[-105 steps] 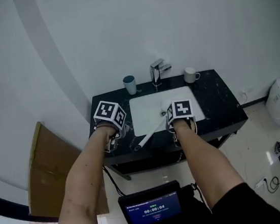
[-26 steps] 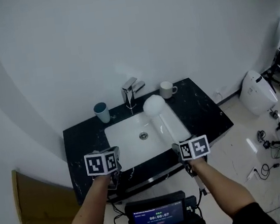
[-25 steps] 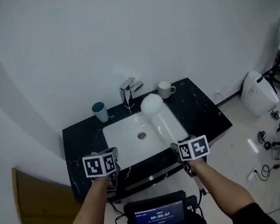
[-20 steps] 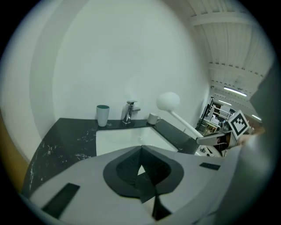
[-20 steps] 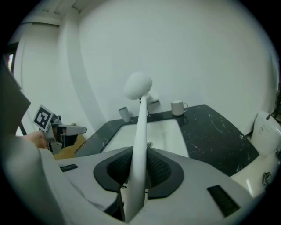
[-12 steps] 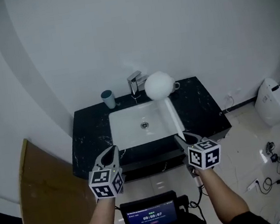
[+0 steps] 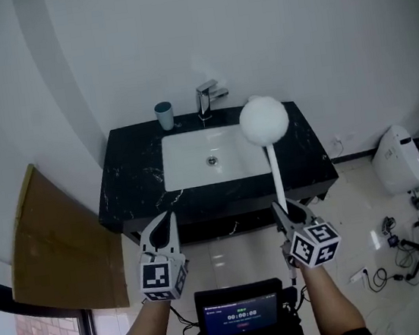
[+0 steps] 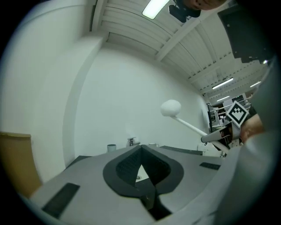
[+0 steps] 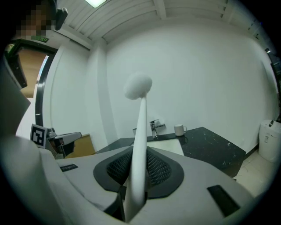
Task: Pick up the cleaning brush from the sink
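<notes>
The cleaning brush has a long white handle (image 7: 276,173) and a round white head (image 7: 264,119). My right gripper (image 7: 286,210) is shut on the handle's lower end and holds the brush in the air in front of the black counter. In the head view its head overlaps the right side of the white sink (image 7: 209,155). In the right gripper view the handle (image 9: 139,140) rises from between the pads to the brush head (image 9: 138,85). My left gripper (image 7: 167,220) hangs level at the left, in front of the counter, shut with nothing in it. The left gripper view shows the left gripper (image 8: 141,147) with its pads met.
A black marble counter (image 7: 132,188) carries a chrome tap (image 7: 208,96) and a blue cup (image 7: 164,115); a white mug (image 9: 178,129) stands right of the tap. A brown board (image 7: 58,236) leans at the left. A white appliance (image 7: 398,161) and cables sit on the floor at the right.
Both grippers have drawn back from the counter edge and risen. The brush came with the right gripper, out of the sink area, its handle now steeper.
</notes>
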